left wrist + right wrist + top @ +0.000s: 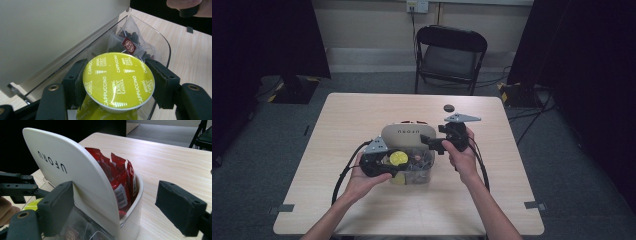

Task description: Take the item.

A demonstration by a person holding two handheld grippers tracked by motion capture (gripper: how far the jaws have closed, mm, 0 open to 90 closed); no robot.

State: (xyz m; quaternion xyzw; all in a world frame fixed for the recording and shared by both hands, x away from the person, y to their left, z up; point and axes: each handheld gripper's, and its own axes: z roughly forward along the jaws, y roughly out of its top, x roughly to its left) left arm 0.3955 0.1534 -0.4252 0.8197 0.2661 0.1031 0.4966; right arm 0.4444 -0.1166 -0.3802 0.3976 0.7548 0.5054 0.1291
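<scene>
My left gripper [118, 81] is shut on a yellow-green Cappuccino capsule [117, 77], held over the clear front compartment [165, 47] of a white organiser box [408, 134]. In the high view the capsule [398, 158] sits at the left gripper's [396, 161] tips, above the clear compartment [424, 175]. The box's white lid [75, 177], marked UFORU, stands raised. My right gripper [118, 211] is open, its jaws standing either side of the lid's edge and the box's rear wall; in the high view the right gripper [433, 143] is at the box's right side.
Red packets [120, 180] stand in the rear compartment behind the lid. Tea bags [128, 41] and another yellow capsule [91, 112] lie in the clear compartment. A small black round object [448, 107] lies on the table [362, 110] behind the box. A folding chair [449, 55] stands beyond the far edge.
</scene>
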